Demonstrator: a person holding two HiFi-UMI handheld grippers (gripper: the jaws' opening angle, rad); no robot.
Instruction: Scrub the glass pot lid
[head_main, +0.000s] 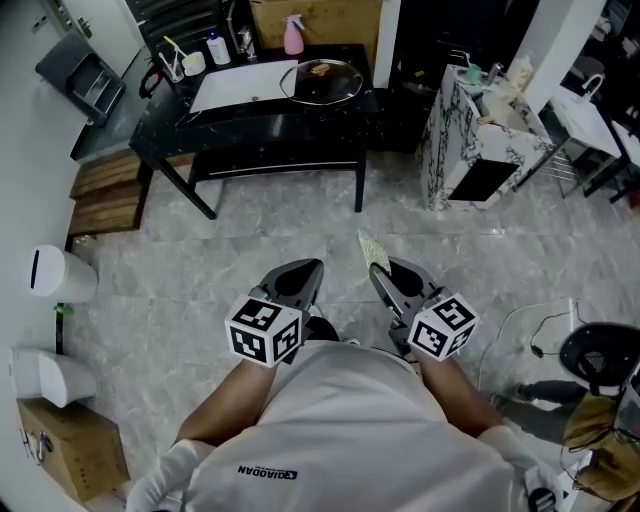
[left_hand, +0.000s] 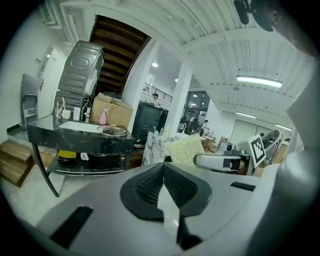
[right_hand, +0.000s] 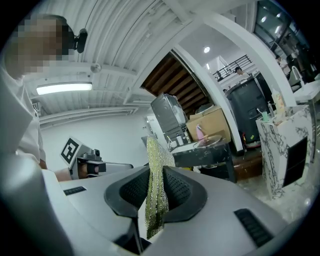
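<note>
Lid (head_main: 322, 82) lies flat on the black bench (head_main: 250, 125), far across the floor from me. I am not at it yet. My right gripper (head_main: 383, 272) pinches a scrub pad (head_main: 374, 250) tight. The pad stands on its edge between the jaws and sticks out past the tips. My left gripper (head_main: 300, 278) is pressed together with nothing in it. Both are low in front of me, side by side.

I think the step now is to walk up to the bench. To do it well, I should hold the pad tight so it does not slip out on the way. When I get there, I should open my left gripper and hold the lid by its rim so it cannot slide. Then I can lay the flat side of the pad on the glass and rub in little rings. Glass is slippery and can break, so I should press softly.
</note>
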